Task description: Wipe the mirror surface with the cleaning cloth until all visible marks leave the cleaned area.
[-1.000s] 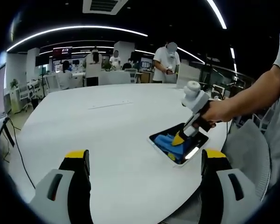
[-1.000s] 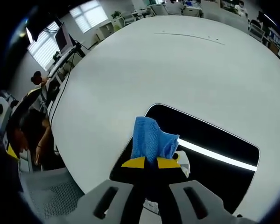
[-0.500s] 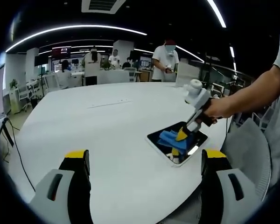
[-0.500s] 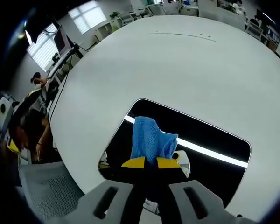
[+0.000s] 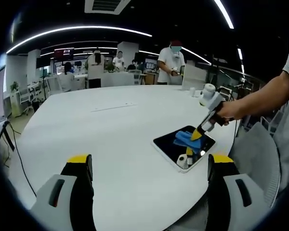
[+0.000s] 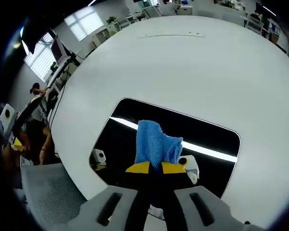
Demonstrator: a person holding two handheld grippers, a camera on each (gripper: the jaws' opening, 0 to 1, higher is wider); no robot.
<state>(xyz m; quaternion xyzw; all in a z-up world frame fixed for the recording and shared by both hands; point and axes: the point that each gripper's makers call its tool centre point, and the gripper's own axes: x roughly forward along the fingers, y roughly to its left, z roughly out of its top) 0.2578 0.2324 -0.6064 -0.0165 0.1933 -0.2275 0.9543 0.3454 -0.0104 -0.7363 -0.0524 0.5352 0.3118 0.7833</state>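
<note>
A rectangular mirror (image 6: 135,126) with a pale frame lies flat on the round white table (image 6: 197,67), showing dark ceiling and a strip light. My right gripper (image 6: 155,167) is shut on a blue cleaning cloth (image 6: 155,142), which hangs down onto the glass near the mirror's middle. In the left gripper view the mirror (image 5: 167,144) sits at the table's right edge, with the cloth (image 5: 185,137) on it under the right gripper (image 5: 196,135), held by a person's hand. My left gripper (image 5: 149,161) stands open, well back from the mirror, nothing between its jaws.
The table (image 5: 101,130) spreads wide and bare to the left of the mirror. A grey mesh chair (image 6: 48,192) stands beside the table's edge. Several people (image 5: 172,62) stand at desks in the office beyond the far rim.
My right gripper has carried the cloth across the glass toward the mirror's far side. The left gripper has stayed put.
</note>
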